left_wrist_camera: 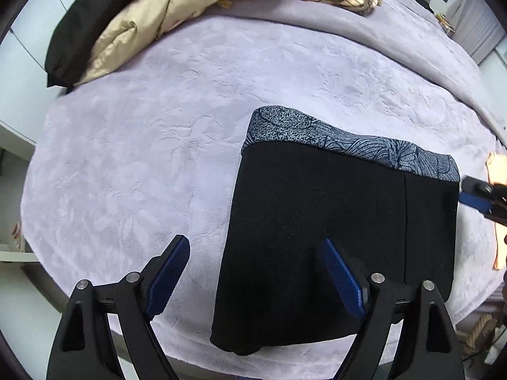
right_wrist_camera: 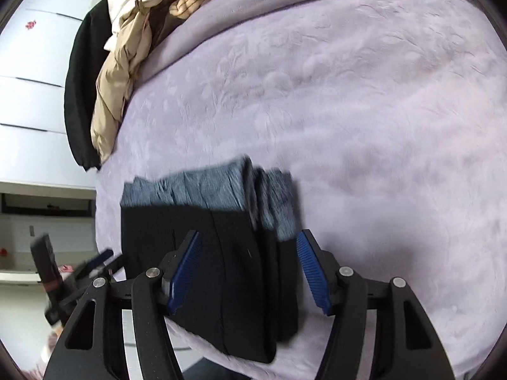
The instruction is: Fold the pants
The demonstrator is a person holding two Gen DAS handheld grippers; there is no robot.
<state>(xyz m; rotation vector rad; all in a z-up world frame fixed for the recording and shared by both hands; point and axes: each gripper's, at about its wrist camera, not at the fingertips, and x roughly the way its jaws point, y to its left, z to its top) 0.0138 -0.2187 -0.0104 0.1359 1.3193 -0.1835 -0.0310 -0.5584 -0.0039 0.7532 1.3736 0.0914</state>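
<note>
Nearest in the left wrist view, the left gripper [left_wrist_camera: 253, 272] has its blue fingers [left_wrist_camera: 166, 277] spread wide and released. One pad hangs over the near left corner of the pants [left_wrist_camera: 317, 231], the other over bare blanket; nothing is pinched between them.

In the right wrist view the right gripper [right_wrist_camera: 248, 269] is likewise released. Its fingers [right_wrist_camera: 312, 272] straddle the near right part of the pants [right_wrist_camera: 221, 269] without pressing on the cloth.

The pants lie as a compact black rectangle near the front edge of the bed [left_wrist_camera: 142, 158]. A patterned grey band runs along the far side of the pants, and stacked layers show at their right edge. They look folded already, so the step in hand is most likely letting go and checking the result.

To finish well, draw both grippers straight up and away from the pants so no pad snags a layer and drags the stack open. If the right-hand layers sit uneven, nudge them square with closed fingers rather than re-pinching a single ply. Smooth from the middle of the pants outward.

Well beyond the pants, at the far side of the bed, lies a heap of clothes: a beige jacket [left_wrist_camera: 142, 25] over something black.
</note>
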